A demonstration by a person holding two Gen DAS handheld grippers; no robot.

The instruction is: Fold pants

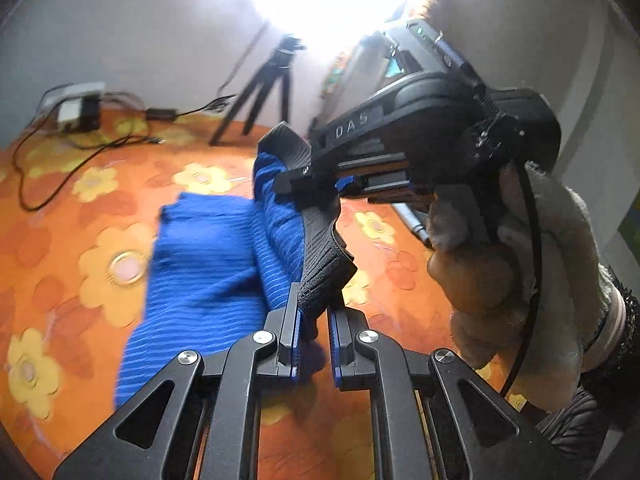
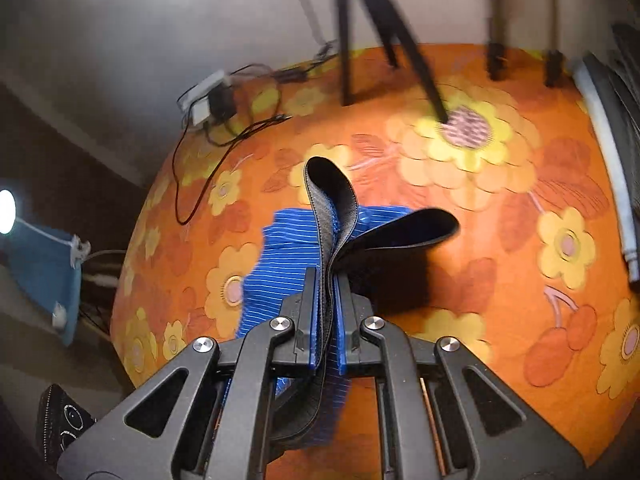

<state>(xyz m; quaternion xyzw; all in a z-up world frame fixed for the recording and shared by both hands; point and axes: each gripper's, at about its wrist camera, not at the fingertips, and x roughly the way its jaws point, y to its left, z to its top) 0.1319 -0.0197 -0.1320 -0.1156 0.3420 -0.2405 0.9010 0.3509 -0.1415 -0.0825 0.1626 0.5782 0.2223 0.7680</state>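
Blue ribbed pants [image 1: 208,264] with a black elastic waistband [image 1: 324,256] hang over the orange flowered surface [image 1: 80,208]. My left gripper [image 1: 313,320] is shut on the waistband's near end. My right gripper [image 1: 316,184] shows in the left wrist view, clamped on the waistband's far end, held by a hand in a fuzzy sleeve. In the right wrist view my right gripper [image 2: 328,304] is shut on the black waistband [image 2: 332,208], with blue fabric [image 2: 280,256] hanging below and left.
A black tripod [image 1: 264,88] stands at the back, also seen in the right wrist view [image 2: 368,28]. A power strip with cables [image 1: 76,112] lies at the back left, and shows in the right wrist view [image 2: 208,100]. A bright light glares at the top.
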